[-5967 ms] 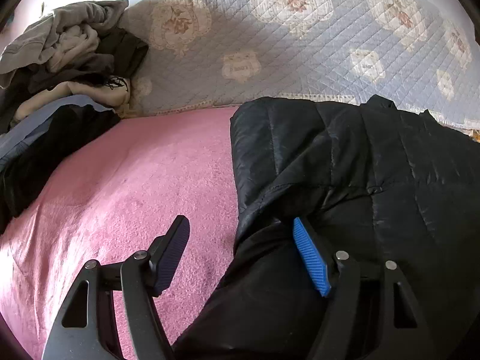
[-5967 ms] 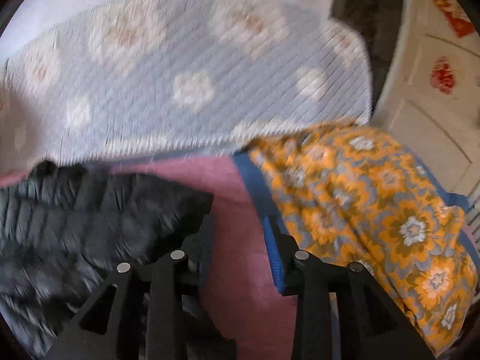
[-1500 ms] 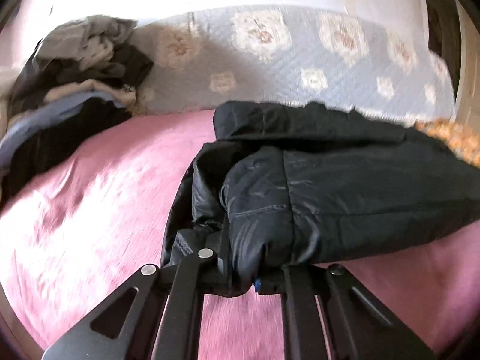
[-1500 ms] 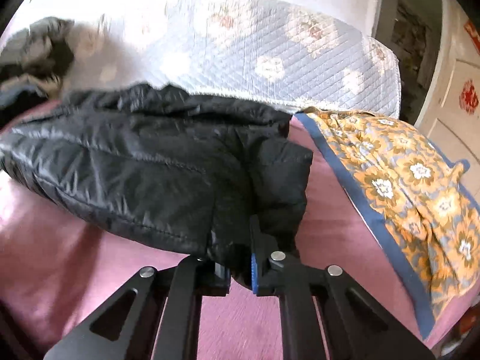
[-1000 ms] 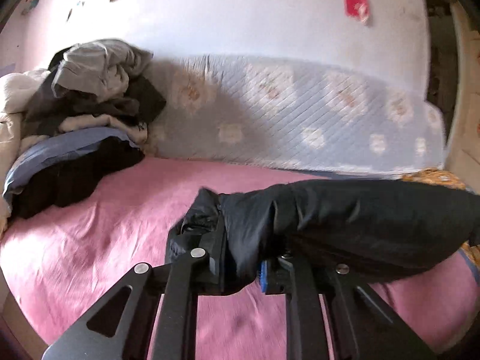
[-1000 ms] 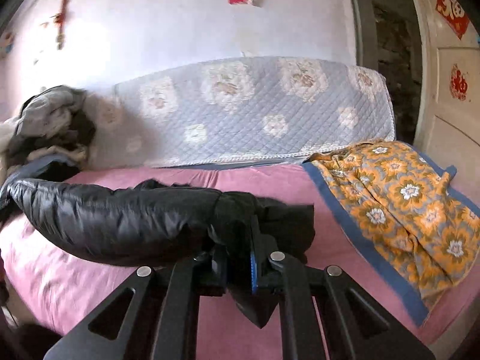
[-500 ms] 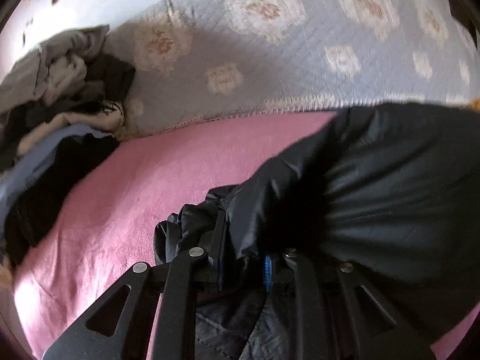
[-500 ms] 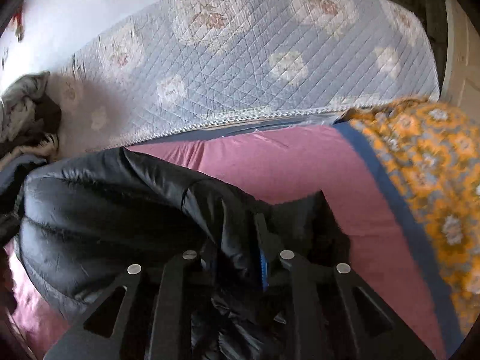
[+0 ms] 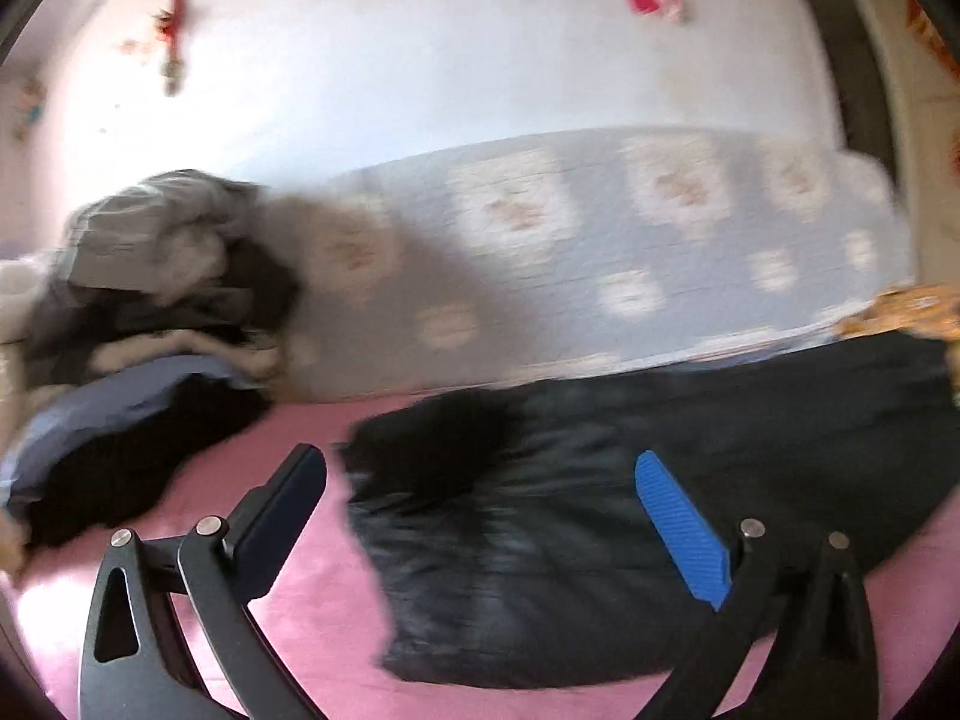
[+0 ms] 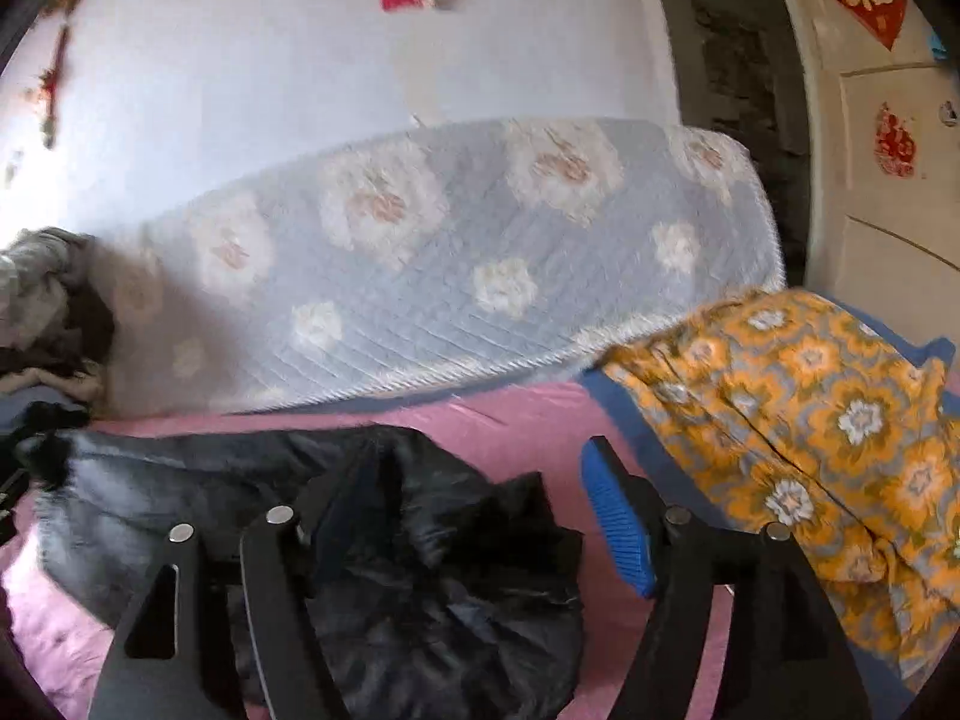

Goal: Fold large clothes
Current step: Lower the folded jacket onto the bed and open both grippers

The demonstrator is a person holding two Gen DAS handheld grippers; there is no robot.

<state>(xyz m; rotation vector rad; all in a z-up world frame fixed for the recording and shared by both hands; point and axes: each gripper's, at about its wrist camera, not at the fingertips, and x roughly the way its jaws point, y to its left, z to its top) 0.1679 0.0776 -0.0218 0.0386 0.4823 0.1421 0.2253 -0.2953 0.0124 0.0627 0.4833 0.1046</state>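
Now both the left gripper (image 9: pixel 477 498) and right gripper (image 10: pixel 474 501), jaws just spread apart, hold nothing; the black puffer jacket (image 9: pixel 600 540) lies folded on the pink bed (image 9: pixel 288 612).

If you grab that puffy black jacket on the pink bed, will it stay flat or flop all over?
Probably flop: the black jacket lies in soft bulges on the pink bed, and its end bunches up in the right wrist view. It looks puffy, so likely light for its size. The shiny shell may slip.
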